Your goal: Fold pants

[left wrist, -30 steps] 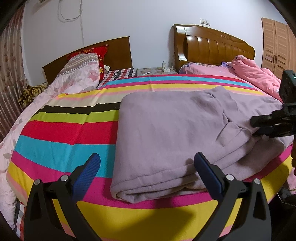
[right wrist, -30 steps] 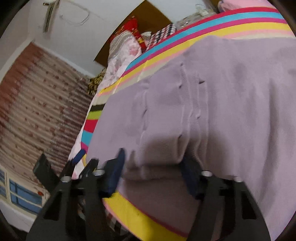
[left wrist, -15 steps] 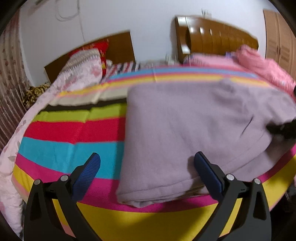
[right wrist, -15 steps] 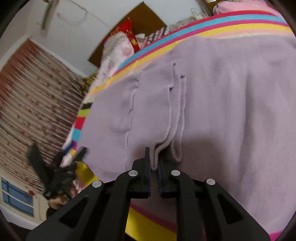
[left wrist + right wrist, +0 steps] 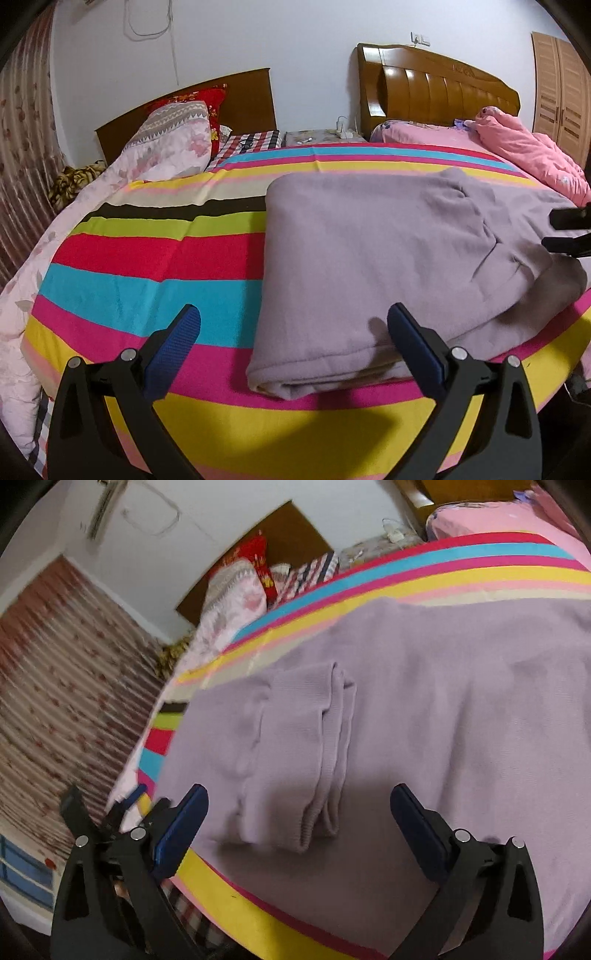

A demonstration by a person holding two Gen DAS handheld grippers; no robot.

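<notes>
One pair of lilac pants (image 5: 373,266) lies folded on the striped bedspread (image 5: 155,254), spread ahead of both grippers. Seen from the right wrist, the ribbed cuffs (image 5: 314,823) of the folded-over legs rest on top of the lower layer, straight ahead of the right gripper (image 5: 299,808) and between the lines of its two blue-padded fingers (image 5: 181,823), but the pads do not touch the cloth. Its jaws have just been opening and now stand wide, with nothing pinched; the cuffs lie loose on the fabric beneath them.

Seen from the left wrist, the left gripper (image 5: 293,332) also stands wide apart and holds nothing. The near folded edge of the pants sits just ahead of its right-hand finger (image 5: 413,347), while its left-hand finger is over bare stripes of the bedspread. Out at the far right of that view, two dark fingertips of the right gripper (image 5: 569,234) reach in above the far end of the pants.

Beyond the left gripper, further off and to its left, a floral pillow (image 5: 173,136) and a red cushion (image 5: 210,103) lean at a dark wooden headboard (image 5: 236,92). Ahead and to its right stands a lighter carved headboard (image 5: 436,92) with a pink quilt (image 5: 524,151) bunched before it. Far to the left hangs a patterned curtain (image 5: 22,147).
</notes>
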